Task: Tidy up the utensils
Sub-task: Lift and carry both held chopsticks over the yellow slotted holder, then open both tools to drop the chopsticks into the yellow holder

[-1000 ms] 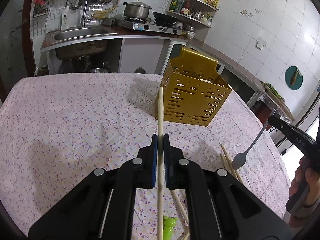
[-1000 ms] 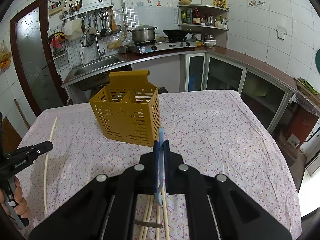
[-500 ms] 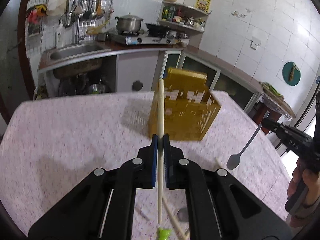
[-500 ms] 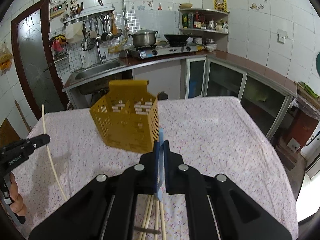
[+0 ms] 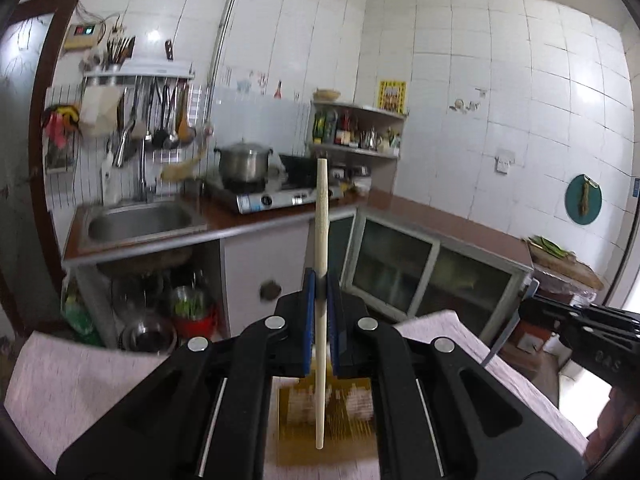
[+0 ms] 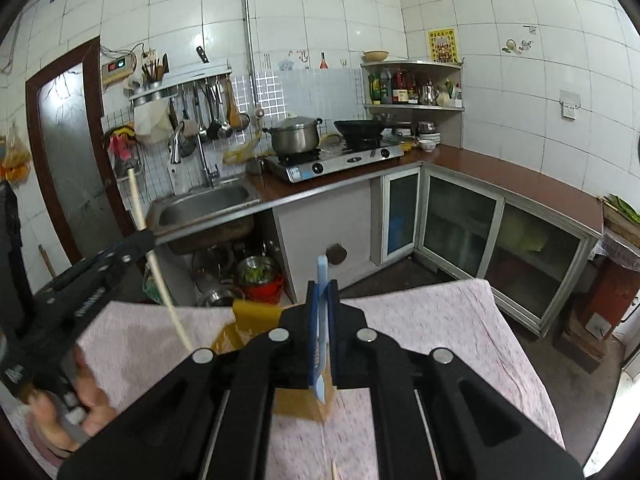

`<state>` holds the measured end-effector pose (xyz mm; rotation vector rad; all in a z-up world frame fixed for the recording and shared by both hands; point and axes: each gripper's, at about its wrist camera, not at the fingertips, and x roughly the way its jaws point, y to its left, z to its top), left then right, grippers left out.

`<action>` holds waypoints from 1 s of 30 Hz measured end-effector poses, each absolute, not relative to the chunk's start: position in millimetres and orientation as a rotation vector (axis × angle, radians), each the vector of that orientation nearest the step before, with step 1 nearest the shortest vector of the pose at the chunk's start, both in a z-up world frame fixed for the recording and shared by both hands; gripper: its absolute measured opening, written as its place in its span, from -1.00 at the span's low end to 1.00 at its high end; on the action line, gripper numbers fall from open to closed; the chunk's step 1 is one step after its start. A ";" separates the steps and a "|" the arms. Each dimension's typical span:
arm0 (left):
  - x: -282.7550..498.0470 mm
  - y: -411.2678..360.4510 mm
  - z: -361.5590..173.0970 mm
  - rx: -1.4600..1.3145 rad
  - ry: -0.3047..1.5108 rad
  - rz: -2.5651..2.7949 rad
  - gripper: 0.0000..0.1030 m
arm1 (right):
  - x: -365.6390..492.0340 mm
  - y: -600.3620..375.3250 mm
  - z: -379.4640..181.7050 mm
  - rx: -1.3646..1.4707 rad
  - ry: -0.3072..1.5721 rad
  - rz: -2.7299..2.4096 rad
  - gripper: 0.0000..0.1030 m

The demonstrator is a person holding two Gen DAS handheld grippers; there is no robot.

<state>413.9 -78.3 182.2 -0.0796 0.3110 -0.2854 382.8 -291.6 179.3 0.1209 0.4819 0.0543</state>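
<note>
Table (image 6: 460,320): covered by a pink flowered cloth, kitchen counter and sink (image 6: 204,206) behind it. Yellow slotted utensil basket (image 5: 340,432): stands on the table, blurred, directly below both grippers. Left hand-held gripper (image 5: 320,312): pads clamped tight on a wooden chopstick (image 5: 321,240), held upright; its lower tip hangs above the basket opening. Right hand-held gripper (image 6: 323,332): closed on the pale blue handle of a utensil (image 6: 321,280), handle end up, other end down over the basket; utensil type cannot be told here. One more stick tip (image 6: 335,474) shows at the bottom edge of the right view.
</note>
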 end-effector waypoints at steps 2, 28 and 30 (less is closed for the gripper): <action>425.5 -85.6 179.3 -0.064 0.284 -0.272 -0.91 | 397.1 -288.5 179.2 0.125 0.478 0.062 -0.91; 437.8 -49.2 84.2 -0.126 0.527 -0.273 -0.06 | 427.6 -277.1 61.4 0.141 0.623 0.087 -0.18; 419.2 -41.2 88.5 -0.114 0.537 -0.252 0.34 | 413.4 -284.4 61.5 0.137 0.632 0.071 -0.14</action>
